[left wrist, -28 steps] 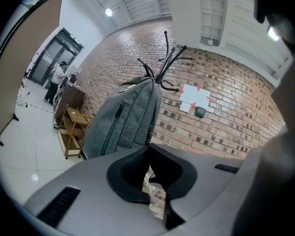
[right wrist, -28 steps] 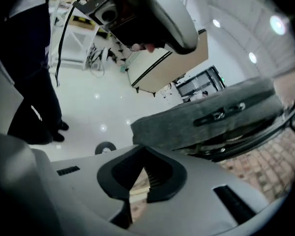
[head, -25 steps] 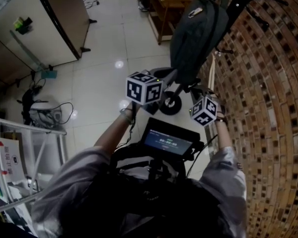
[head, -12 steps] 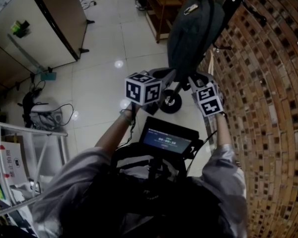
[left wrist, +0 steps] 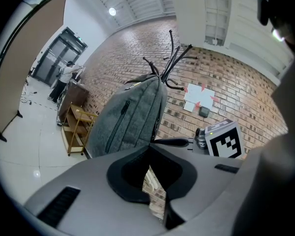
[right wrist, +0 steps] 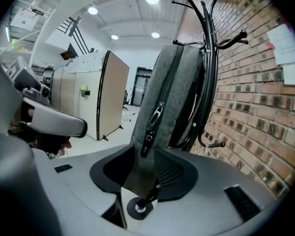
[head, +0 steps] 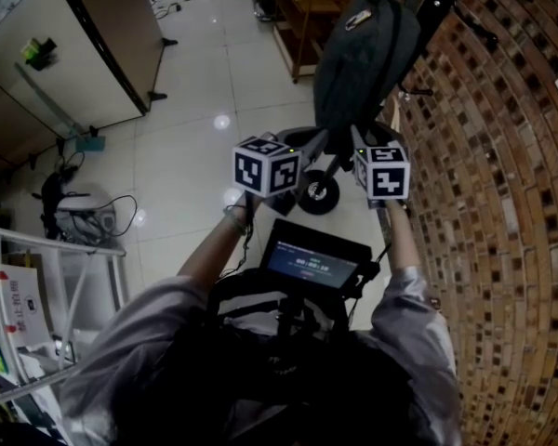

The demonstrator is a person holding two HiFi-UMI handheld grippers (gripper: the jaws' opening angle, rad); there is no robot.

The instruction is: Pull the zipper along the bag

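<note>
A grey backpack (head: 363,63) hangs from a black coat rack (head: 442,3) against the brick wall. In the right gripper view its side zipper runs down the fabric (right wrist: 172,97), and the metal pull (right wrist: 152,124) dangles just above my right gripper (right wrist: 137,181). Those jaws are opening; grey fabric of the bag's lower end shows between them, and the pads do not press on it. My left gripper (left wrist: 155,176) stands open just under the bag's bottom corner (left wrist: 130,117), with nothing between its jaws. In the head view both grippers (head: 321,139) (head: 358,145) sit at the bag's lower end.
The brick wall (head: 502,203) rises close on the right. The rack's round foot (right wrist: 137,208) stands on the tiled floor below the bag. A wooden shelf unit (head: 307,7) stands behind the bag, a tall partition panel (head: 102,35) to the far left. A person (left wrist: 66,75) is far off.
My right gripper has risen toward the bag's bottom and turned, its marker cube now facing the head camera squarely. The left gripper has stayed put.
</note>
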